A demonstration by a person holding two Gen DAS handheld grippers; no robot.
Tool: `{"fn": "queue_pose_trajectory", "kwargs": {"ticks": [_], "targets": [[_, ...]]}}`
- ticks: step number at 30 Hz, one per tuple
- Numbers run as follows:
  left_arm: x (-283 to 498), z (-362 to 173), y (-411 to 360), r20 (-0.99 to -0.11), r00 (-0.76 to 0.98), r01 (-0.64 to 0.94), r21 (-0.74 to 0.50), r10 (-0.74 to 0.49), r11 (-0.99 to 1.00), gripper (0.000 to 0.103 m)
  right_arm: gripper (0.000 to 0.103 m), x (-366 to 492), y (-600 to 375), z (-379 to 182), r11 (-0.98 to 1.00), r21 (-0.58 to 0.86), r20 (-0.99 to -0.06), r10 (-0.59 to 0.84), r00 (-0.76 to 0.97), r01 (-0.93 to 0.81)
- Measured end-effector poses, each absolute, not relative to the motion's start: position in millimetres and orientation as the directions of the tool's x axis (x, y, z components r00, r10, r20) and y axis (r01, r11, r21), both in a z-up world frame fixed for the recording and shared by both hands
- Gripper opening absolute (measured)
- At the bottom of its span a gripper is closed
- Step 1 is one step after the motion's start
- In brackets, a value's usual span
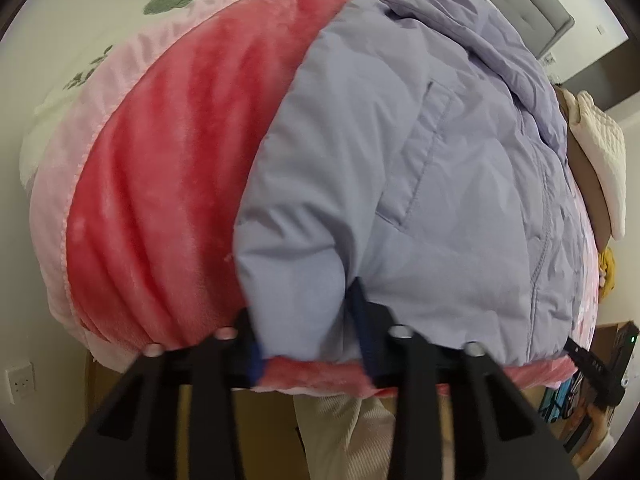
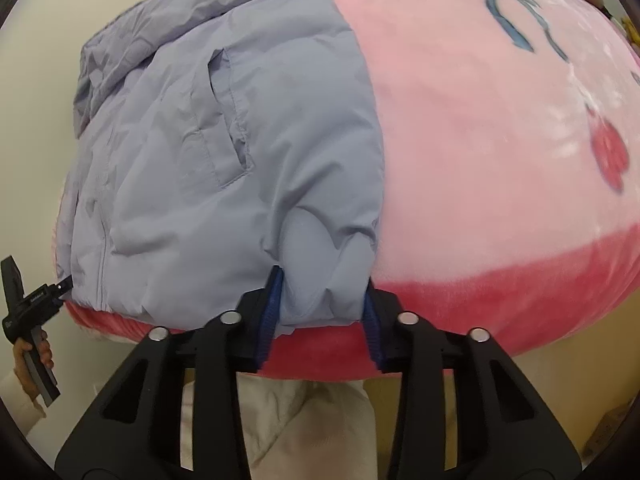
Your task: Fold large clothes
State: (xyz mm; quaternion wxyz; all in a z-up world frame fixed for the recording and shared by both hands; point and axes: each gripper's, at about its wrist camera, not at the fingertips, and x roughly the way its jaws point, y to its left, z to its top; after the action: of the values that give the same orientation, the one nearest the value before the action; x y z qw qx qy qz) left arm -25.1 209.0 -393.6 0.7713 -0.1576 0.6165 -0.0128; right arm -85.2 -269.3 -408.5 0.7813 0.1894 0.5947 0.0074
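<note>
Each hand-held gripper, left [image 1: 308, 328] and right [image 2: 324, 312], is closed on the lilac jacket's [image 2: 224, 160] hem, pink blanket [image 2: 480, 160] underneath; no writing is readable.

jacket [image 2: 224, 168]: lies on the blanket [image 2: 480, 160], hem at its near edge
left gripper [image 1: 308, 332]: at the jacket's hem, one corner
right gripper [image 2: 324, 312]: at the jacket's hem, opposite corner

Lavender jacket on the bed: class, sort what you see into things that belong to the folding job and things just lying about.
Belongs to the job:
lavender jacket
left gripper, clamped on the jacket's hem
right gripper, clamped on the hem

Just lying about:
pink blanket
white cushion
wall socket
</note>
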Motion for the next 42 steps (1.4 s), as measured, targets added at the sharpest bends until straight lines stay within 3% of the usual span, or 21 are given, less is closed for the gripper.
{"fn": "queue_pose_trajectory", "kwargs": {"ticks": [2,6,15,22,25,27,31,35,42], "targets": [[-24,-388,202,-0.95,0.222,-0.156,-0.255,-0.218,0.954,0.018,0.018,-81,-267,-396,0.944,0.271,-0.932,0.209,0.298,0.187],[-24,-378,193,-0.949,0.213,-0.141,-0.267,-0.234,0.953,0.013,0.015,-79,-268,-369,0.962,0.236,-0.929,0.183,0.321,0.134],[-22,-349,177,-0.956,0.172,-0.095,-0.256,-0.238,0.962,0.012,0.012,-66,-271,-339,0.977,0.177,-0.938,0.13,0.322,0.122],[-13,-338,169,-0.944,0.087,-0.123,-0.327,-0.318,0.937,0.011,0.011,-40,-269,-289,0.993,0.079,-0.93,0.043,0.365,0.086],[-19,-339,150,-0.953,0.055,-0.042,-0.3,-0.298,0.953,0.011,0.012,-39,-273,-303,0.992,0.069,-0.951,0.034,0.308,0.102],[-19,-343,159,-0.954,0.039,-0.092,-0.298,-0.296,0.95,0.011,0.012,-44,-272,-319,0.985,0.115,-0.963,0.079,0.258,0.125],[-11,-331,197,-0.938,0.07,-0.232,-0.347,-0.34,0.909,0.011,0.012,-50,-257,-309,0.979,0.18,-0.943,0.145,0.299,0.093],[10,-291,198,-0.924,0.13,-0.186,-0.379,-0.359,0.907,0.01,0.012,-40,-244,-269,0.983,0.184,-0.918,0.17,0.357,0.005],[88,-226,184,-0.893,0.306,-0.15,-0.388,-0.331,0.909,0.01,0.012,17,-243,-209,0.982,0.187,-0.875,0.163,0.455,0.008]]}}
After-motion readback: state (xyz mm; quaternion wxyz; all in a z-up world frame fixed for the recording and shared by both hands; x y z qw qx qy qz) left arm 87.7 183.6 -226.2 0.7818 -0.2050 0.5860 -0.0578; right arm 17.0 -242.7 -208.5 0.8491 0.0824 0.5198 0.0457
